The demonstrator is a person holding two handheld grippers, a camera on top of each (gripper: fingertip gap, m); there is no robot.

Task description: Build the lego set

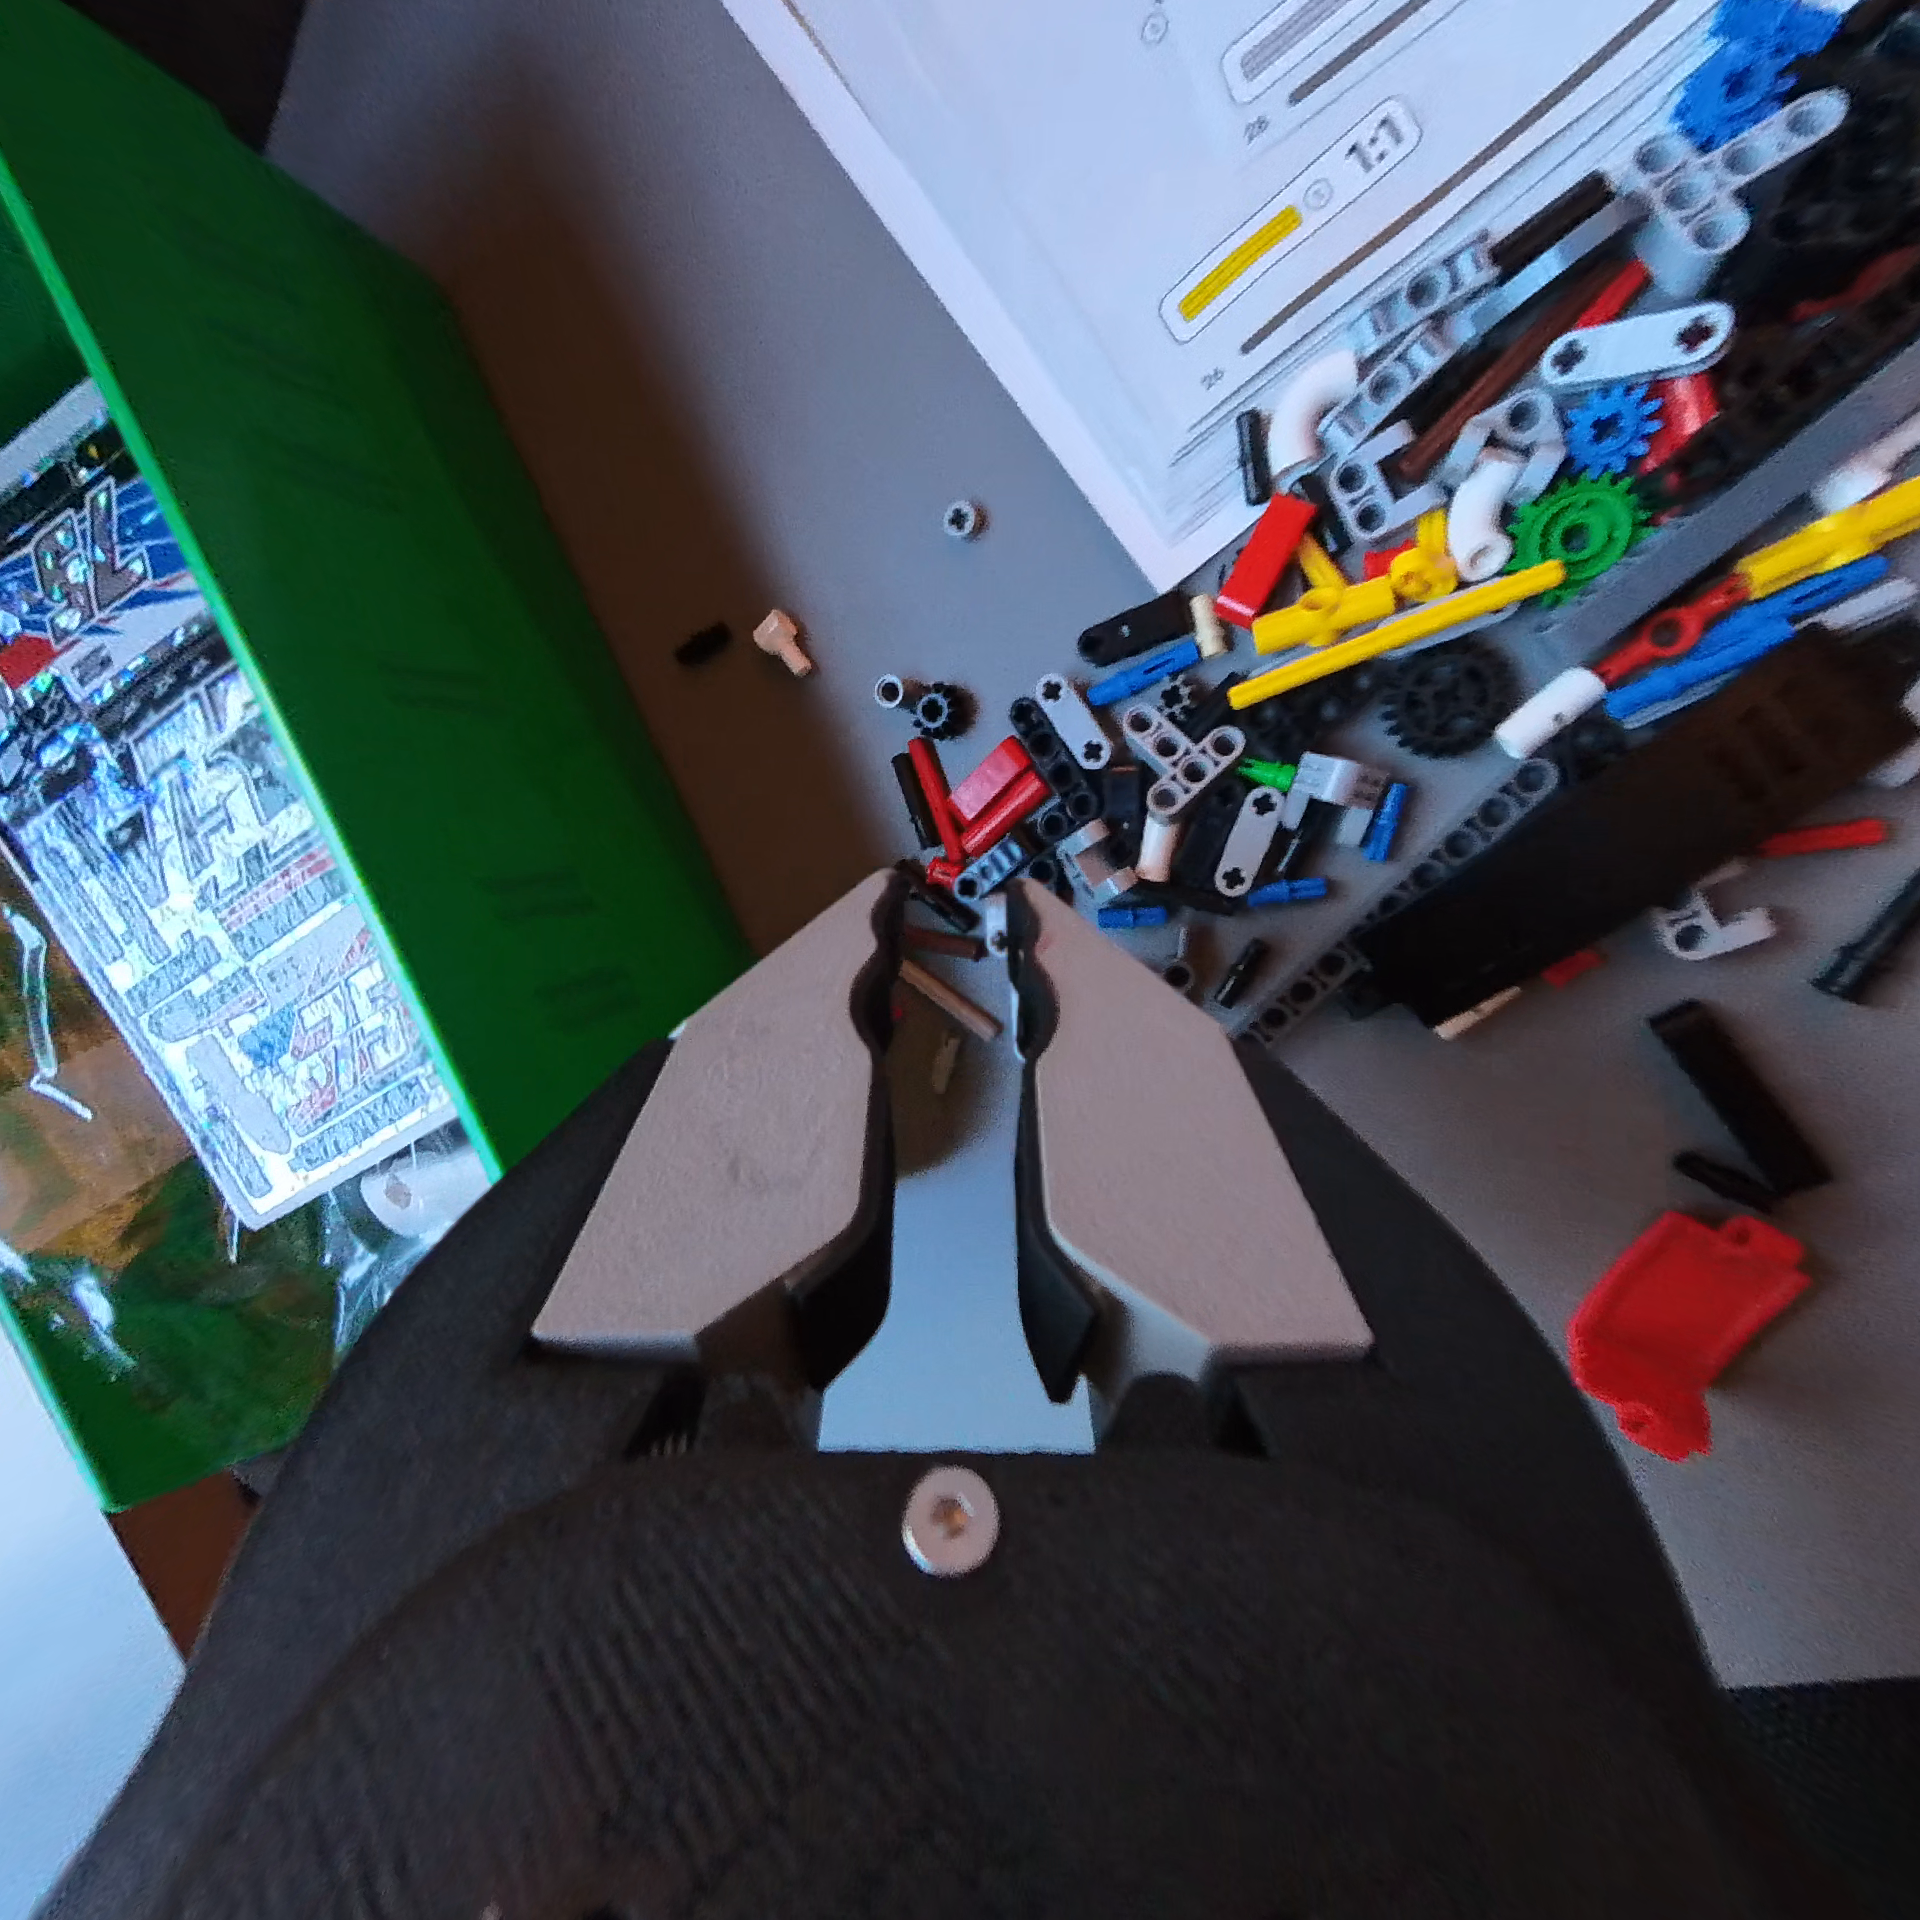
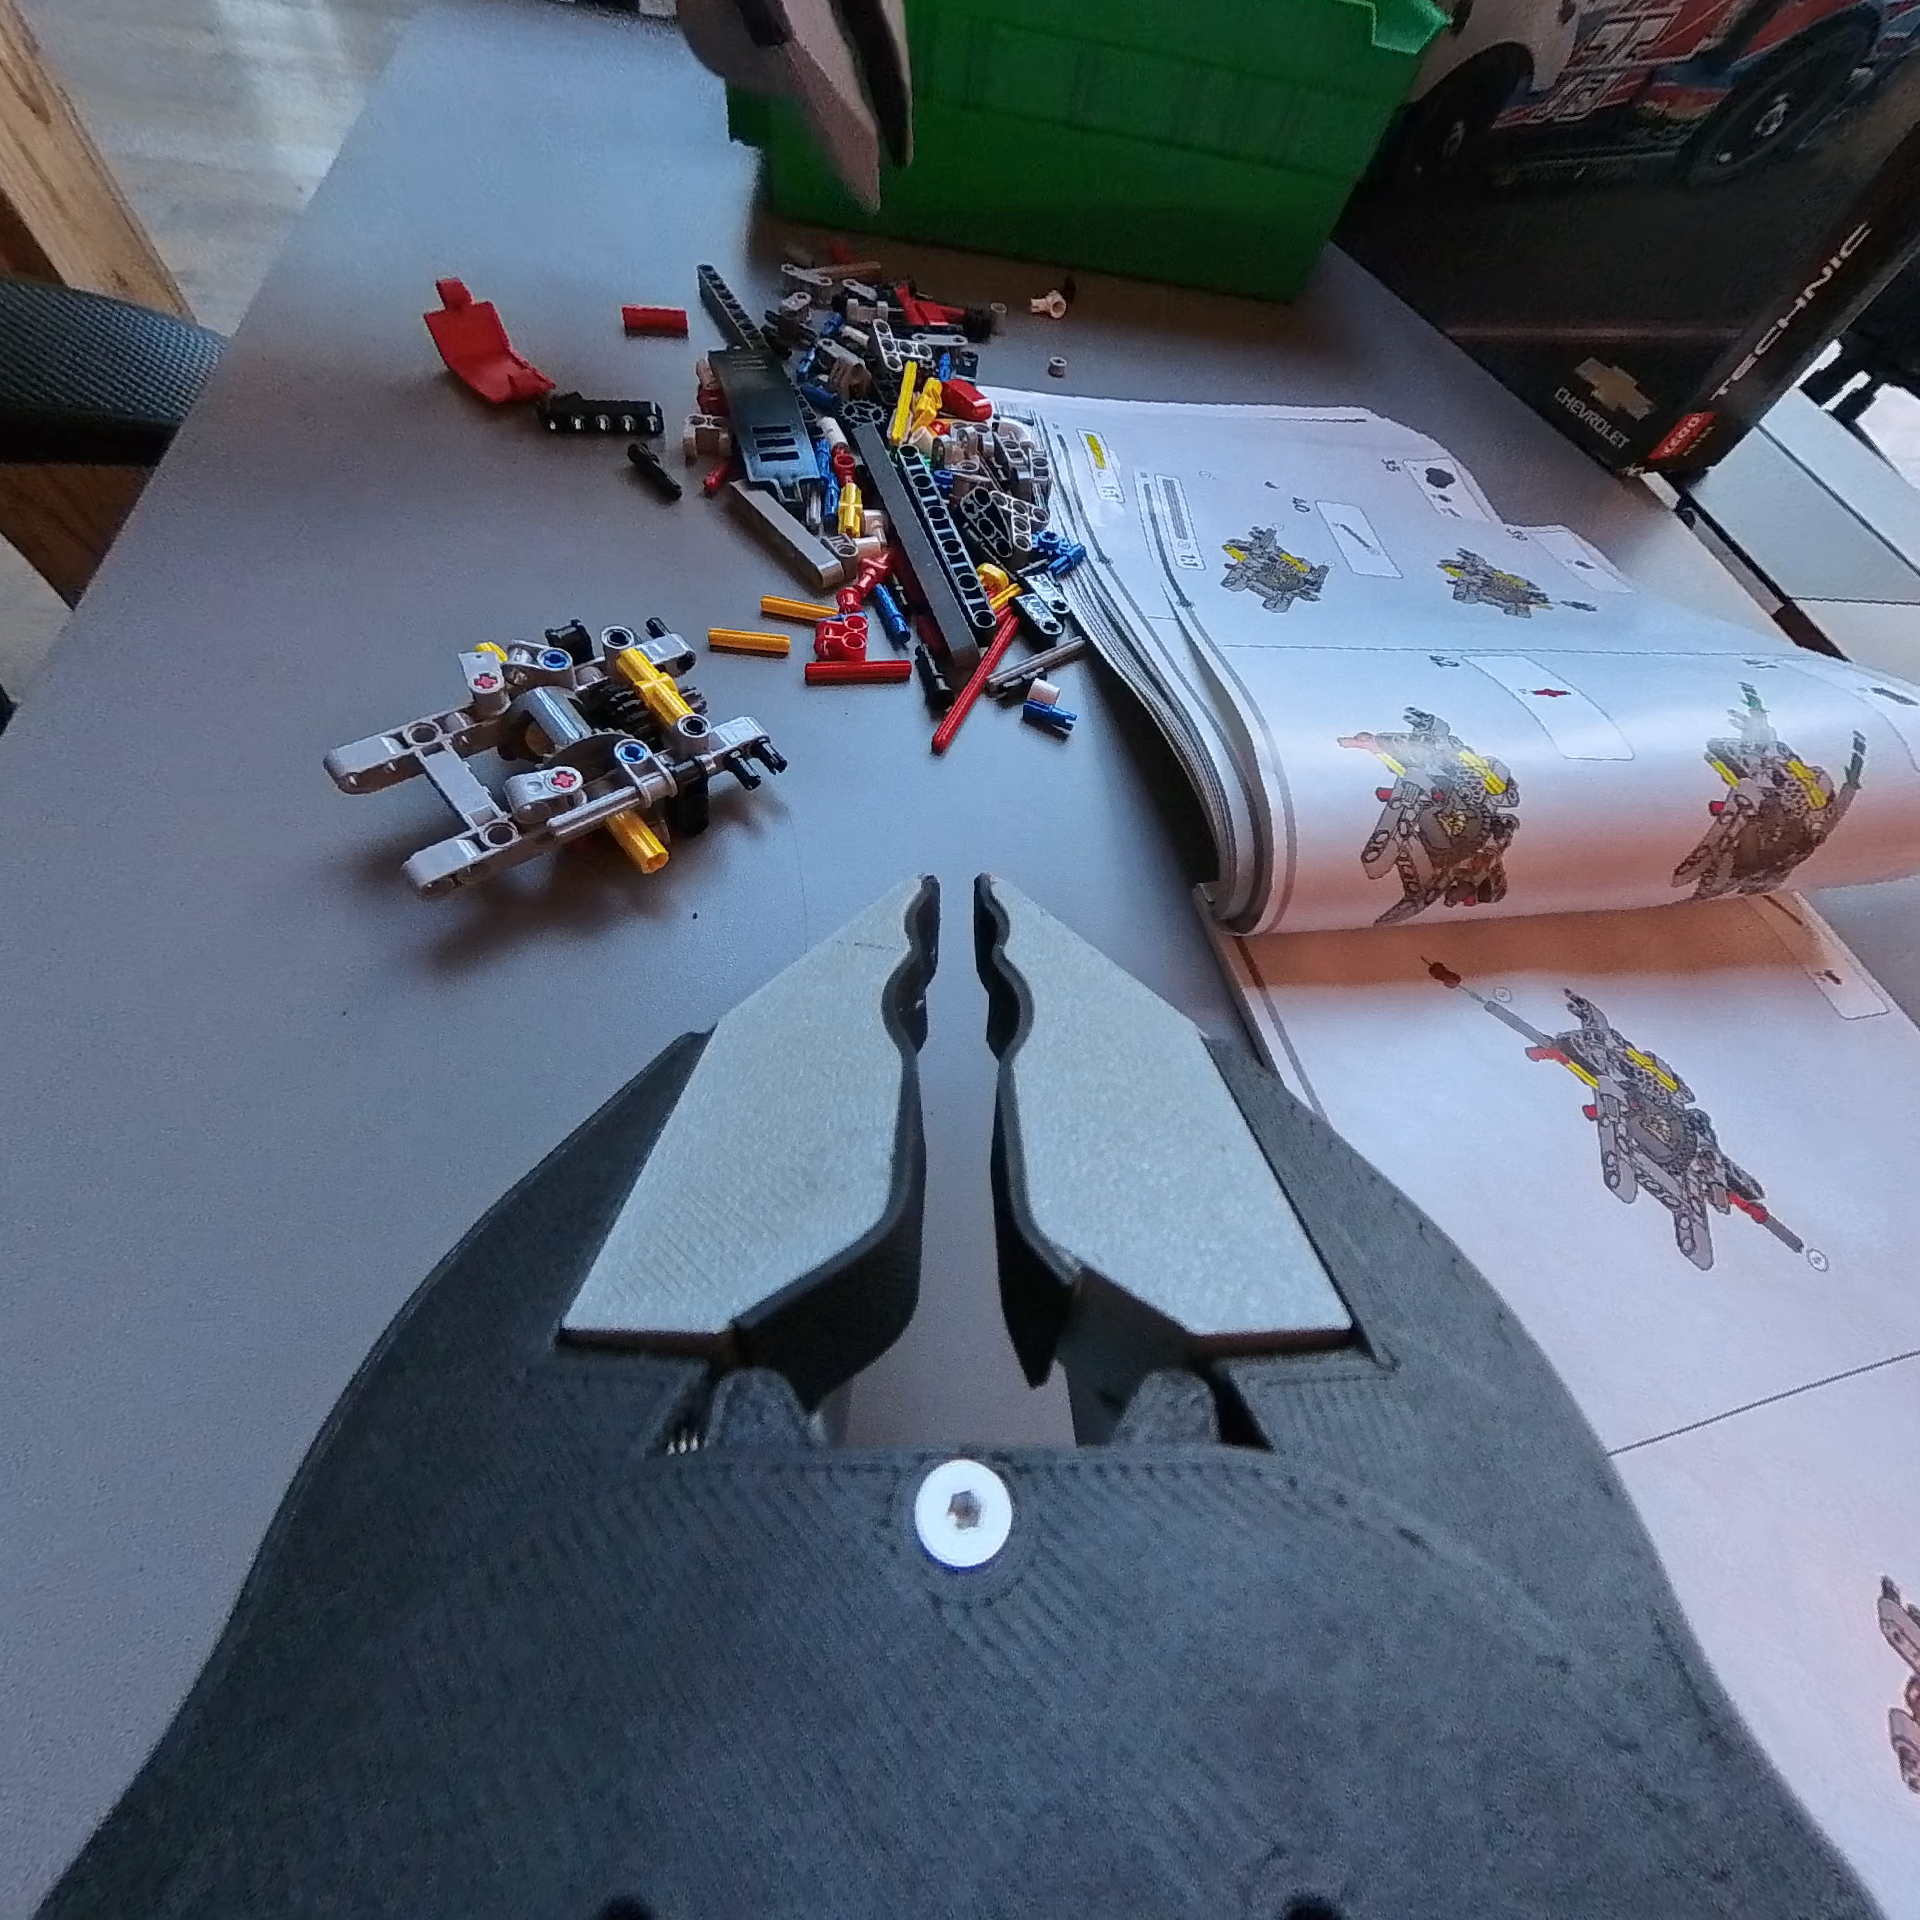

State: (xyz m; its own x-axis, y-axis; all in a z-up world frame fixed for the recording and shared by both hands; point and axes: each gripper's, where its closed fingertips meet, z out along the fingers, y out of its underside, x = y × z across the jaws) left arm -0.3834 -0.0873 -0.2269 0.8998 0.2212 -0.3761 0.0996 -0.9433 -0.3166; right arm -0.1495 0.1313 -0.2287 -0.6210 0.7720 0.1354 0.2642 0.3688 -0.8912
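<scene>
Broadly, a grey table (image 2: 260,1039) carries everything. At its far edge stand a green bin (image 2: 1091,135) and a dark printed box (image 2: 1662,260). An open instruction booklet (image 2: 1507,727) lies on the right.

Beside the booklet lies a pile of loose building pieces (image 2: 894,468), unsorted. Near it sits a partly built grey assembly (image 2: 561,748) with yellow axles, on its own on the table and well apart from both grippers. So some building is done and many pieces remain loose.

The right gripper (image 2: 956,894) hovers over bare table between the assembly and the booklet. Its fingers are drawn almost together and nothing is between them. The left gripper (image 1: 951,899) hangs over the near end of the pile, parted. Short brown axles (image 1: 945,997) show through the gap, and neither pad plainly presses on them.

Only the right wrist view shows the assembly and the booklet's drawings. Only the left shows single pieces up close, a red panel (image 1: 1683,1320), and a printed sheet inside the bin.
</scene>
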